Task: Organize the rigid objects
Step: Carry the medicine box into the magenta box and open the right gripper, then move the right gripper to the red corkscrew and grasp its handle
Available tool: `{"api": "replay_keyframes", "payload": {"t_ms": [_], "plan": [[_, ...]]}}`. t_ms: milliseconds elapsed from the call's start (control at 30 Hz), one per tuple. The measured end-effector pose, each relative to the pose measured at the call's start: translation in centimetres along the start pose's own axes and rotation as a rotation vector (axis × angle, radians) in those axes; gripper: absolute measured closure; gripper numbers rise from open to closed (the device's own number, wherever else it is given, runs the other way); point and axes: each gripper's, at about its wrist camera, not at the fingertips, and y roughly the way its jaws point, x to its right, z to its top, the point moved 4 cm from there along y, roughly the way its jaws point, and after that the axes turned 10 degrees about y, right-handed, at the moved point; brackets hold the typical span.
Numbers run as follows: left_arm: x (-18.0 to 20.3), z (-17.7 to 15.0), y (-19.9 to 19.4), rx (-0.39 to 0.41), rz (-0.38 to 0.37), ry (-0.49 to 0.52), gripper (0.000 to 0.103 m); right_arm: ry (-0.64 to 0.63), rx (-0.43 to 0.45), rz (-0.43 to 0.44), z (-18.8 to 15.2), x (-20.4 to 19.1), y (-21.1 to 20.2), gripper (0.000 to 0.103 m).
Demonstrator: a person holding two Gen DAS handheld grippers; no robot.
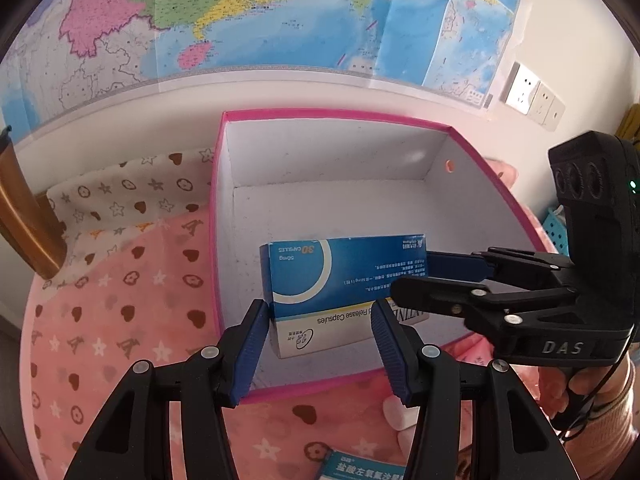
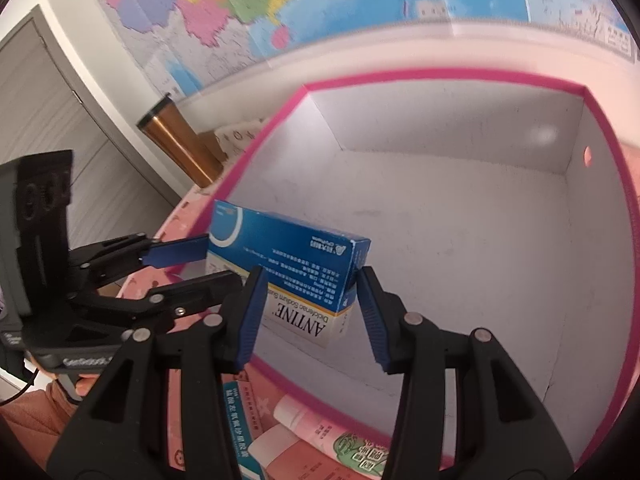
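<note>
Left wrist view: left tongs [image 1: 320,312] at mid gap, clamped on carton [image 1: 340,276]. Ribbed blue pads [image 1: 256,340] sit at its near-left corner and across its white front face. Right tongs [image 1: 412,276] come in from the right, also mid gap and gripping the same carton at its far end: one flat blue pad against the end, one black finger across the front.

Carton: flat rectangular cardboard, glossy blue top with a white-and-yellow ring graphic, white side panel with print. It is tilted, inside the tray [image 1: 336,113], near the front-left corner. Shadow shows beneath it; cannot tell if any edge touches the tray floor.

Tray: big square open cardboard box, hot-pink rim, matte white inside with scuffs, small round hole in the right wall. Nothing else lies in it.

Surface is covered by a fleece cloth [image 1: 120,320], pink and cream, printed with hearts and stars. Brushed copper tumbler [image 1: 20,220], cylindrical with a dark lid, stands left of the tray.

Right wrist view: teal carton [image 2: 236,412] and a pink-white tube [image 2: 320,428] lie on the cloth just in front of the tray.

Paper map [image 1: 240,20] with fold creases on the wall, white sockets [image 1: 528,94] to its right.
</note>
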Motion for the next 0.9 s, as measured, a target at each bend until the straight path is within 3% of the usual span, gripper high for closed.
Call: {"api": "replay_keyframes", "payload": {"t_ms": [267,467,633,733,900], "plan": [[-0.1,0.6,1.1,-0.014,0.059,0.001,0.050,0.047,-0.058,-0.029,0.5,0.9,2.2,0.053],[0.3,0.0,-1.0,0.084,0.081,0.025,0.047,0.026,0.028,-0.025,0.1,0.5,-0.6,0.053],[2.5,-0.9,-4.1,0.193,0.016,0.085,0.037,-0.046,0.156,0.006,-2.0,-1.1,-6.4,0.049],[5.1,-2.4,-5.8,0.240,-0.071,0.136,0.032,-0.068,0.221,-0.016,-4.1,-0.7,-9.7,0.048],[9.2,-4.6,-6.0,0.230,-0.193,0.219,0.032,-0.004,0.249,-0.073,-8.6,2.3,-12.8,0.047]]}}
